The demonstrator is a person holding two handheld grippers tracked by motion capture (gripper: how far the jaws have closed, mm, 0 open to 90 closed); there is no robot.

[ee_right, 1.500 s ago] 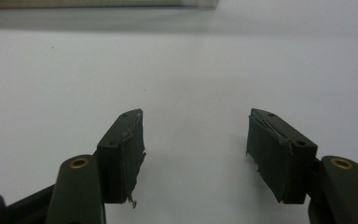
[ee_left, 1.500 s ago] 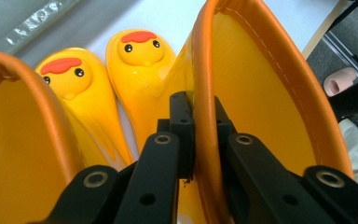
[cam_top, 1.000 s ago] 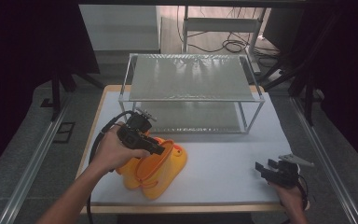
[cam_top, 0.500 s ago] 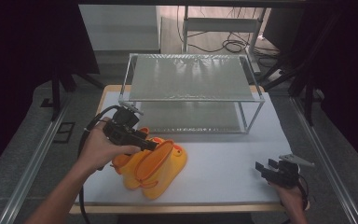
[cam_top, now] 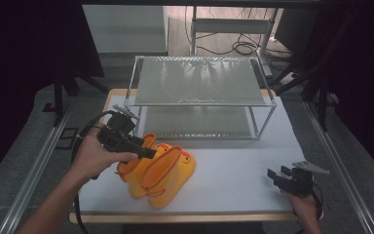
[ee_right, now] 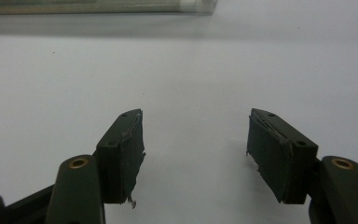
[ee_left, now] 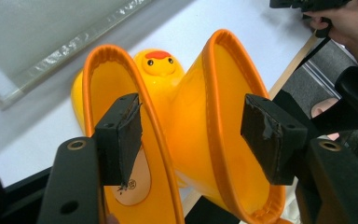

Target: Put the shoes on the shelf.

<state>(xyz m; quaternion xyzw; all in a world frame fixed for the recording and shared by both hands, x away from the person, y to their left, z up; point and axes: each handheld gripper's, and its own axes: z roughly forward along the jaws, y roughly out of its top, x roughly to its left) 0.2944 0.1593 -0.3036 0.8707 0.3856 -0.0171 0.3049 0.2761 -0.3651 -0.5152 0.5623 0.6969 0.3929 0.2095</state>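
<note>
Two yellow rubber boots lie side by side on the white table (cam_top: 243,161), one (cam_top: 129,171) to the left of the other (cam_top: 169,176), which has a duck face (cam_top: 185,157) on its toe. My left gripper (cam_top: 147,152) hovers at their open tops, jaws wide apart. In the left gripper view, my left gripper (ee_left: 193,126) has one pad (ee_left: 121,137) over the left boot's (ee_left: 121,84) opening and the other pad (ee_left: 270,140) past the right boot's (ee_left: 214,116) rim. My right gripper (cam_top: 275,175) rests open near the front right, holding nothing (ee_right: 196,149).
A two-level metal rack (cam_top: 199,104) with mesh shelves stands across the back of the table, just behind the boots. The table's front edge (cam_top: 214,216) runs close below the boots. Dark floor and cables lie beyond the rack.
My left gripper has drawn back a little to the left, uncovering both boot openings. The boots and my right gripper have stayed in place.
</note>
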